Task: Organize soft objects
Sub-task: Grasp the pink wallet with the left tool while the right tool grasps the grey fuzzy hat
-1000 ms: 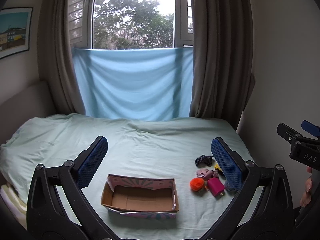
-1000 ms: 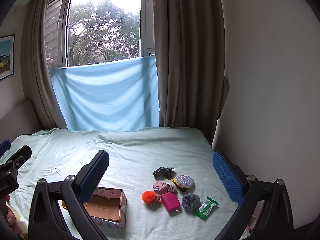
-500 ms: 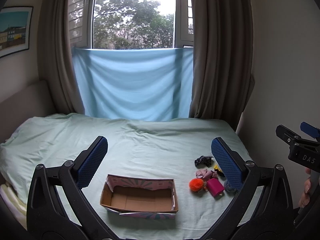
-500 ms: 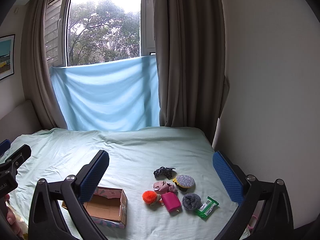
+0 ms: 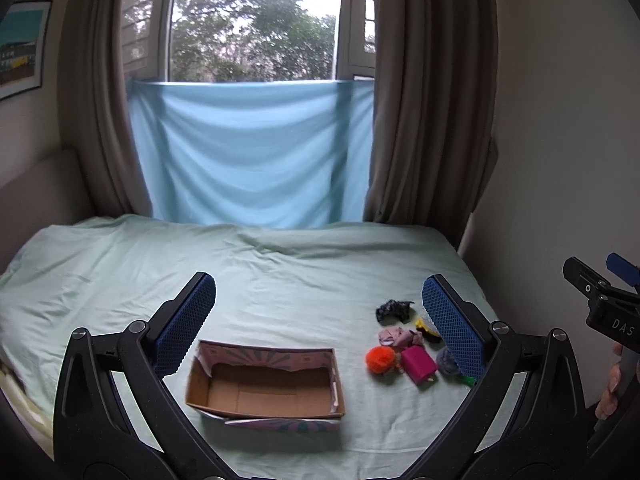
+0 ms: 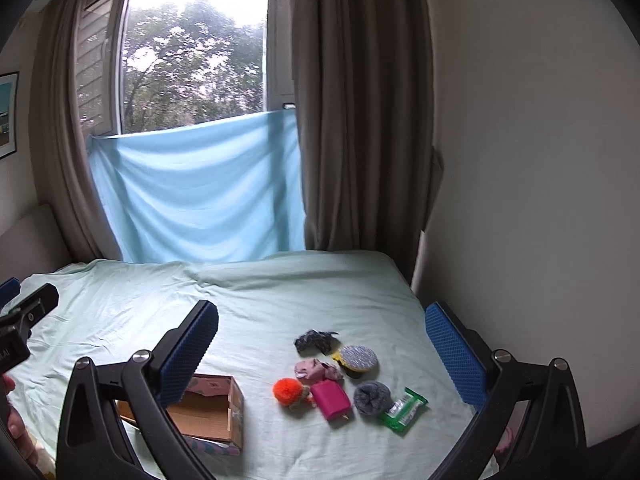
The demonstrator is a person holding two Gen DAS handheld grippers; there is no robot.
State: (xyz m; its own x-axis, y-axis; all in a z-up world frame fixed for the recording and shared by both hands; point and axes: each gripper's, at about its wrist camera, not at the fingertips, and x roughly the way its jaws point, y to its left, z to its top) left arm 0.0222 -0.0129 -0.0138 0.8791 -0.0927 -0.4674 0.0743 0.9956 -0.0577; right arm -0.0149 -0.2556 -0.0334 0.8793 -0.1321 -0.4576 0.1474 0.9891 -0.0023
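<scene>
Hiding grey pompom (image 5: pixel 447 361), left gripper (image 5: pixel 318 322) pad, jaws wide

Left tongs (image 5: pixel 318 322) gape wide, blue pads at 10 and 2 o'clock, holding nothing. Right tongs (image 6: pixel 322 354) gape likewise, empty; a hand (image 5: pixel 610 394) grips their handle at 4 o'clock.

Right of the open, empty cardboard box (image 5: pixel 266 388) lie clustered an orange pompom (image 6: pixel 287 391), pink pouch (image 6: pixel 331 400), grey puff (image 6: pixel 372 397), green packet (image 6: pixel 403 410), round sponge (image 6: pixel 357 357), pink cloth (image 6: pixel 316 369) and dark scrunchie (image 6: pixel 314 340).
</scene>
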